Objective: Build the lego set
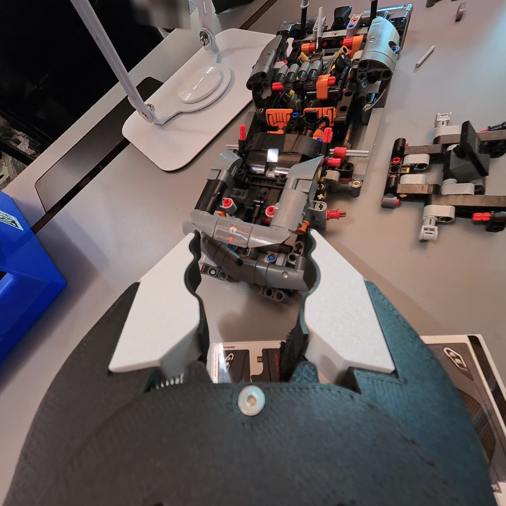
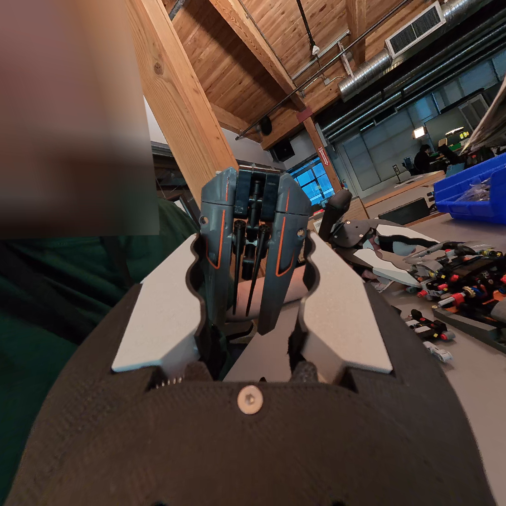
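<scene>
A long, partly built lego car chassis (image 1: 298, 142) in grey, black, orange and red lies on the grey table (image 1: 115, 224). My left gripper (image 1: 252, 246) is shut on the car's near end, one finger on each side of the grey nose. It also shows in the right wrist view (image 2: 383, 246), at the end of the car (image 2: 465, 279). My right gripper (image 2: 253, 246) is raised off the table and shut on a grey panel assembly (image 2: 282, 246) with orange lines and two thin black rods between its panels.
A black and grey sub-assembly (image 1: 443, 180) lies right of the car. A white stand base (image 1: 191, 109) sits to its left, a blue bin (image 1: 22, 273) nearer left. A sticker sheet (image 1: 465, 369) lies under my left gripper. A person's green sleeve (image 2: 68, 301) is behind the held assembly.
</scene>
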The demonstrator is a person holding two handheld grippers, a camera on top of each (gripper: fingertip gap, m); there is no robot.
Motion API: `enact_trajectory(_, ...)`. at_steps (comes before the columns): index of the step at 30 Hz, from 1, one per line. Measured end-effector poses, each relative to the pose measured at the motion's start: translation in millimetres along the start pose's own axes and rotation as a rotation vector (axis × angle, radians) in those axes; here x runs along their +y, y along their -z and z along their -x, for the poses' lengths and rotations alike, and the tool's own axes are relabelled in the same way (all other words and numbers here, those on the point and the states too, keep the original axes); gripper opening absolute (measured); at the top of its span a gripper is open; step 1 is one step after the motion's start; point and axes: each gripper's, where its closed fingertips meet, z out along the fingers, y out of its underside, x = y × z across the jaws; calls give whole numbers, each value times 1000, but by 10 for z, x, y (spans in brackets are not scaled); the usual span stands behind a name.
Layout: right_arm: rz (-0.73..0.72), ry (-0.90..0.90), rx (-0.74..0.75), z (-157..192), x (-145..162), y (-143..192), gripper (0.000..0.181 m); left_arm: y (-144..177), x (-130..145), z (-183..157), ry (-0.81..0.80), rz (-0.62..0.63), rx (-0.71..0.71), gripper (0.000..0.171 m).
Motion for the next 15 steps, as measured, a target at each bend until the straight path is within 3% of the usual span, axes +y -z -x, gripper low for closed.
enact_trajectory(15,68,31,58,-131,125,13,72,35,14,5,6,0,-12,74)
